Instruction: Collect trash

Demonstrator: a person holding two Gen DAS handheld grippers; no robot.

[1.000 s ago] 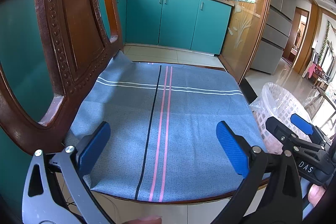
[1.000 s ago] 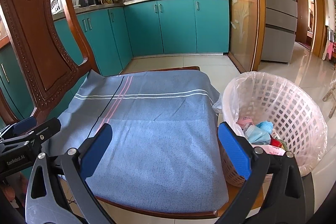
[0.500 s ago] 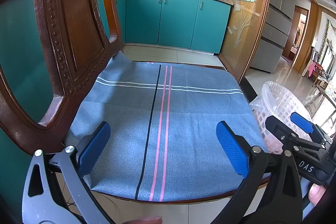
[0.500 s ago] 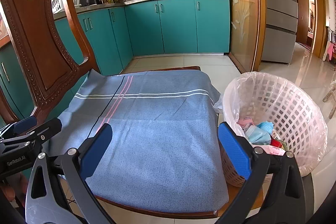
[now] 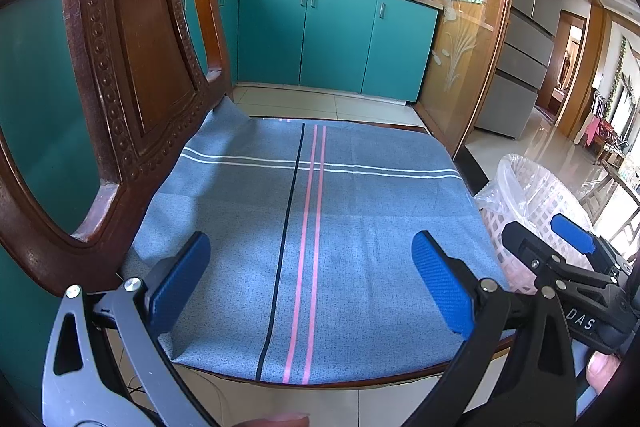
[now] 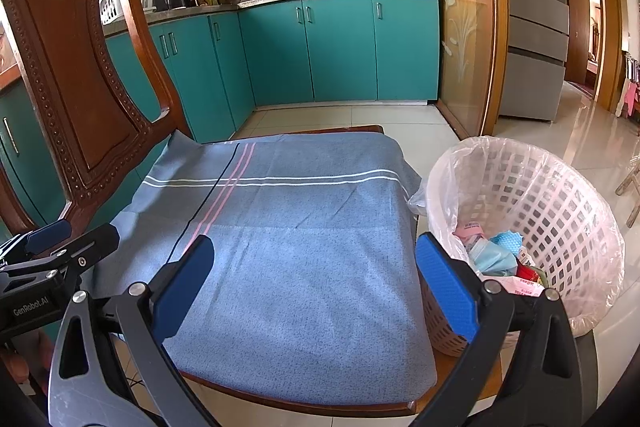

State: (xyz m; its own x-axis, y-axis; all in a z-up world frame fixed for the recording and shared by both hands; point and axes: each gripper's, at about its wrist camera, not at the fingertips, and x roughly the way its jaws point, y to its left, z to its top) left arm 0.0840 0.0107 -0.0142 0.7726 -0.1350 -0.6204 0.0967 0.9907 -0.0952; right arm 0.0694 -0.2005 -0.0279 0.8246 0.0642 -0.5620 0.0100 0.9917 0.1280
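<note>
**Both grippers empty over the chair seat; trash sits in the basket at right**

Left wrist view, left to right. Carved wooden chair back point(image 5: 132, 67) fills the left of the frame. Blue cloth point(image 5: 304, 227) with pink, black and white stripes covers the chair seat, centre frame. Left gripper point(image 5: 312, 281) held low over the near edge of the cloth, jaws spread wide, nothing between them. At right edge, the white lattice basket point(image 5: 532, 195) with a clear plastic liner stands on the floor just beside the seat. The right gripper point(image 5: 568, 239) shows in front of the basket, lower right, seen side-on.

Right wrist view, left to right. Left gripper point(image 6: 52, 243) at the lower left edge, beside the chair back point(image 6: 76, 87). Cloth point(image 6: 304, 247) in centre; no loose items lie on it. Right gripper point(image 6: 316, 275) over the near right part of the seat, jaws wide apart and empty; right blue pad point(image 6: 448, 287) overlaps the basket wall. Basket point(image 6: 560, 211) in the right of the frame, touching or just beside the seat corner; cannot tell which. Trash point(image 6: 500, 255) lies at its bottom: blue crumpled pieces, pink and white wrappers, a red item. Teal cabinets point(image 6: 340, 47) across the upper background.
</note>
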